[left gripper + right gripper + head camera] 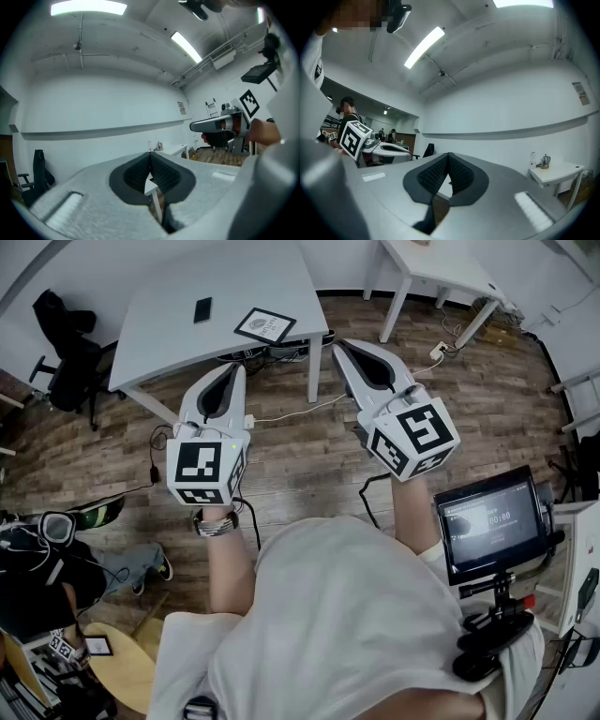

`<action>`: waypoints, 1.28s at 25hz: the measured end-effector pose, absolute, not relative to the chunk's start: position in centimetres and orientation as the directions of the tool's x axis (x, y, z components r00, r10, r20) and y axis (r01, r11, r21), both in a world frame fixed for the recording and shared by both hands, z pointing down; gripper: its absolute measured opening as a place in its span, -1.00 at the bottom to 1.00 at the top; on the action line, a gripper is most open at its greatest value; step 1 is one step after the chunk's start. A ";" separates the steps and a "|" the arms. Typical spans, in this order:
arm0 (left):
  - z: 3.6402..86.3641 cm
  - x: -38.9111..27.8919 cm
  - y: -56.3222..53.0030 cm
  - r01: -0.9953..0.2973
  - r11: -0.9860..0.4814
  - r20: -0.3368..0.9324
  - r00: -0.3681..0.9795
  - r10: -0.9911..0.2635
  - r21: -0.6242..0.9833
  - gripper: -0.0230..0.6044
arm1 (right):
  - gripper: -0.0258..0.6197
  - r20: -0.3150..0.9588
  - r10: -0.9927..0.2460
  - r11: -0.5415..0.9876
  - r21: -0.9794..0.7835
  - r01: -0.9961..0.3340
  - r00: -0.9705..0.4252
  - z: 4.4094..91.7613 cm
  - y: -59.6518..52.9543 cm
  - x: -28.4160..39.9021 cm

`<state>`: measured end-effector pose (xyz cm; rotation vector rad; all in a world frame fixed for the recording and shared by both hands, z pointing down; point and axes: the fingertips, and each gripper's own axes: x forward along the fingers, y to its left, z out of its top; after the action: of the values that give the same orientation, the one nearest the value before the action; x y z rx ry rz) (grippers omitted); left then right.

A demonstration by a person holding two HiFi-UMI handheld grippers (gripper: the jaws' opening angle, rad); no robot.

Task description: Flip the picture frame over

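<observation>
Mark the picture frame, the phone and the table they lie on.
picture frame (pixel 264 325), head view, centre of its upturned side.
phone (pixel 202 309), head view, middle of its dark top.
table (pixel 169 324), head view, bare top left of the phone.

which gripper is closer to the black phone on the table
Left. The left gripper hangs just short of the near edge of the table, below and right of the phone. The right gripper is farther right, past the picture frame.
</observation>
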<state>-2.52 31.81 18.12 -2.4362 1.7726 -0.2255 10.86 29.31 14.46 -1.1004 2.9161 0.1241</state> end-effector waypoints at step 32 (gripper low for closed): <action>21.6 -6.3 27.2 -0.917 -0.360 0.107 0.346 -0.932 -0.173 -0.91 | -0.92 -0.023 -0.724 0.689 0.013 -0.724 -0.689 17.1 25.0 9.0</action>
<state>-6.28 27.19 21.62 -2.5093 1.7271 -0.2868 8.95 24.96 17.09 -1.2318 2.8730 0.0331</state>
